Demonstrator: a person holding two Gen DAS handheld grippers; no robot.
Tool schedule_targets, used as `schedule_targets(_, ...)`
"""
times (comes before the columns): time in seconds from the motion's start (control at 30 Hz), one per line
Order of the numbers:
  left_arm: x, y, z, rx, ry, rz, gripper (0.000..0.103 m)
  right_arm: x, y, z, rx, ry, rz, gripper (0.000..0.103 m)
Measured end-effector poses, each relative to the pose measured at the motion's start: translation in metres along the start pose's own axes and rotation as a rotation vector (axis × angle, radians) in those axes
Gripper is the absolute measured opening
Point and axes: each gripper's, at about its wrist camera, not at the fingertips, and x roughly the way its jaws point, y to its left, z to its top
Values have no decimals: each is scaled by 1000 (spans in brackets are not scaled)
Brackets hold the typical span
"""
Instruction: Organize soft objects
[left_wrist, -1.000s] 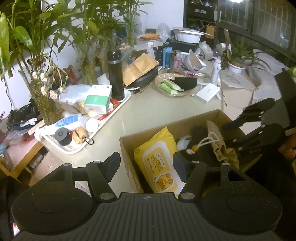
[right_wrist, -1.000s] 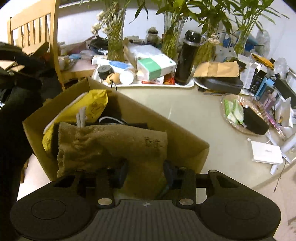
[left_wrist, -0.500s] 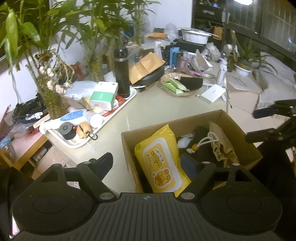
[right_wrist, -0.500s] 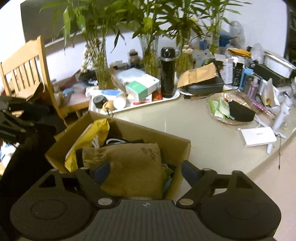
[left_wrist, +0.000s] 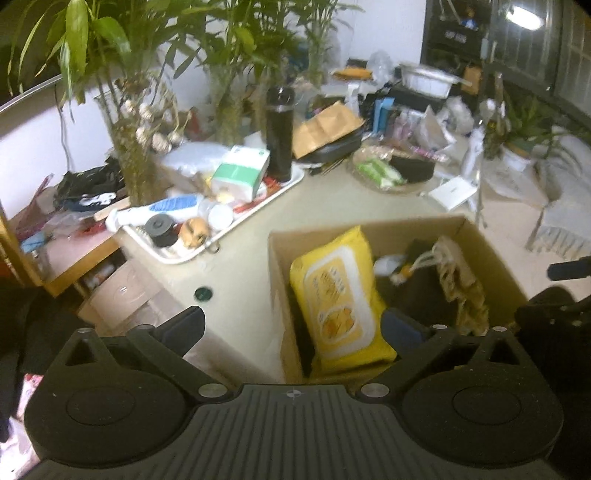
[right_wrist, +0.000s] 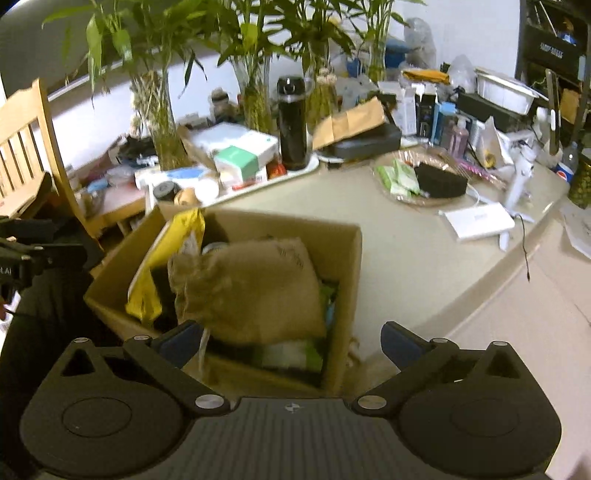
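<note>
A cardboard box (left_wrist: 369, 229) stands on the pale table. Inside, a yellow wipes pack (left_wrist: 340, 295) leans against the left wall and a brown burlap drawstring pouch (left_wrist: 458, 280) lies on the right. My left gripper (left_wrist: 293, 326) hovers over the box's near left corner; its jaws are opening and grip nothing. From the other side, my right gripper (right_wrist: 291, 339) hangs above the near rim of the box (right_wrist: 347, 280). Its jaws are opening too. The burlap pouch (right_wrist: 255, 284) lies loose in front of them, beside the yellow pack (right_wrist: 177, 243).
A white tray (left_wrist: 258, 218) with a black flask (left_wrist: 279, 129), boxes and bottles sits behind the box. Further right are a glass dish (left_wrist: 391, 170) of packets and a white carton (left_wrist: 452, 192). Bamboo vases line the wall. A wooden chair (right_wrist: 22, 147) stands to the left.
Both grippers spread their jaws wide. The right one let go of the burlap pouch, which settled in the box, and drew back and up while rolling. The left shifted slightly.
</note>
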Motion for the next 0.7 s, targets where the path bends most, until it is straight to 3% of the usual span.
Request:
schedule_targets(0.4, 9, -14, -28, 30, 108, 41, 103, 13, 20, -23, 18, 111, -30, 103)
schedule_targets(0.7, 9, -13, -28, 34, 116, 42, 103, 16, 22, -23, 12, 127, -55, 103)
